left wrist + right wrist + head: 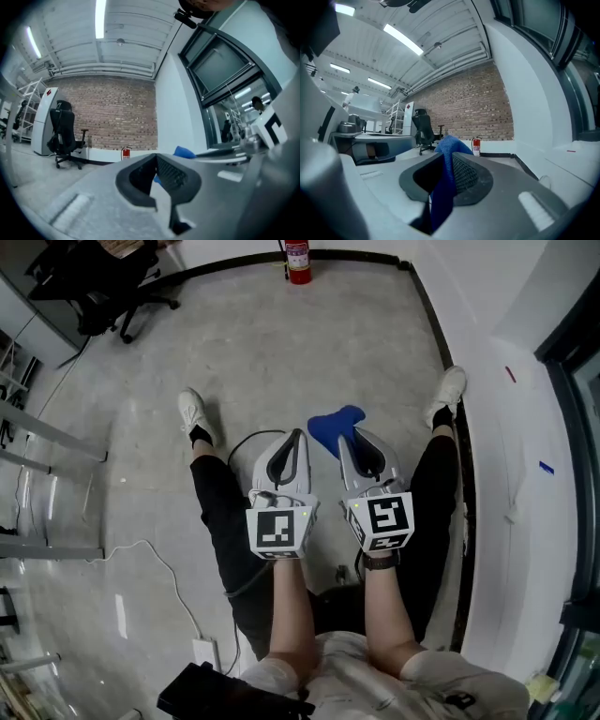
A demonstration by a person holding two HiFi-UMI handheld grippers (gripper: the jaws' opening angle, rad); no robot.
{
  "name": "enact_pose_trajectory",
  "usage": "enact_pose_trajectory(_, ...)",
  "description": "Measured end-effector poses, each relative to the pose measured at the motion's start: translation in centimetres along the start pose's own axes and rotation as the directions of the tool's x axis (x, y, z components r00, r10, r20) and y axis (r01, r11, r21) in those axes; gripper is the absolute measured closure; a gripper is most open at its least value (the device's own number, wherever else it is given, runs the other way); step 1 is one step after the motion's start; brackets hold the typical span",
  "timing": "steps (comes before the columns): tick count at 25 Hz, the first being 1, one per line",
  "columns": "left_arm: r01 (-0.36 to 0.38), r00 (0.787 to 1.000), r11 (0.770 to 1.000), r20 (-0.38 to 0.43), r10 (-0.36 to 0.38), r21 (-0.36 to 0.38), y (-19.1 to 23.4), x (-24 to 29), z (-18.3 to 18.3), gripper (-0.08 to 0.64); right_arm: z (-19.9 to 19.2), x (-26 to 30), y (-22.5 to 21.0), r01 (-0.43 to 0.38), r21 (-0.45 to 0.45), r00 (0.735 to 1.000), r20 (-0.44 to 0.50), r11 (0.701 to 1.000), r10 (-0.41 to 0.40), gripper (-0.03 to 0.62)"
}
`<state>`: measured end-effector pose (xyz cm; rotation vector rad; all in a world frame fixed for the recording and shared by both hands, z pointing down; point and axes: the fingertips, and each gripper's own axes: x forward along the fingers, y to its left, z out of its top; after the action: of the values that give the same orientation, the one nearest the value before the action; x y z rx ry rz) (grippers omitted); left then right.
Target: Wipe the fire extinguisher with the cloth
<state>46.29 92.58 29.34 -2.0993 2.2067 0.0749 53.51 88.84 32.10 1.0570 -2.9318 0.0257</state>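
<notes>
A red fire extinguisher [297, 261] stands upright on the floor against the far wall, small in the left gripper view [125, 153] and the right gripper view [476, 146]. A blue cloth [334, 427] sticks out from my right gripper [357, 439], whose jaws are shut on it; in the right gripper view the cloth [443, 187] hangs between them. My left gripper [298, 440] is held beside it, jaws together with nothing between them. Both grippers are far from the extinguisher.
A black office chair [98, 292] stands at the far left by the wall. A white cable [150, 554] and power strip [205, 653] lie on the floor at the left. A white wall with a dark baseboard [441, 343] runs along the right. The person's legs and white shoes [193, 413] flank the grippers.
</notes>
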Motion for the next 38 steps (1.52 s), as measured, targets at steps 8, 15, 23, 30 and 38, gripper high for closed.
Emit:
enact_pose_trajectory(8, -0.024, 1.0, 1.0, -0.01, 0.024, -0.014, 3.7, 8.1, -1.0, 0.56, 0.4, 8.7, -2.7, -0.077, -0.009, 0.997, 0.014, 0.997, 0.077, 0.531)
enact_pose_trajectory(15, -0.076, 0.997, 0.997, 0.012, 0.076, -0.034, 8.4, 17.5, 1.4, 0.56, 4.6, 18.3, -6.4, -0.123, -0.038, 0.989, 0.073, 0.992, 0.126, 0.531)
enact_pose_trajectory(23, -0.129, 0.99, 0.992, 0.059, 0.129, 0.005, 14.2, 28.4, 1.9, 0.56, 6.9, 30.3, -12.2, -0.157, -0.032, 0.982, 0.104, 0.987, 0.16, 0.531)
enact_pose_trajectory(30, -0.146, 0.989, 0.989, 0.029, 0.146, -0.004, 18.7, 36.9, 1.4, 0.56, 7.8, 40.0, -14.8, -0.198, -0.034, 0.974, 0.108, 0.98, 0.201, 0.531)
enact_pose_trajectory(38, -0.117, 0.993, 0.993, 0.001, 0.117, -0.001, 22.9, 43.9, -1.0, 0.56, 6.6, 47.9, -17.1, -0.188, 0.001, 0.979, 0.086, 0.982, 0.187, 0.531)
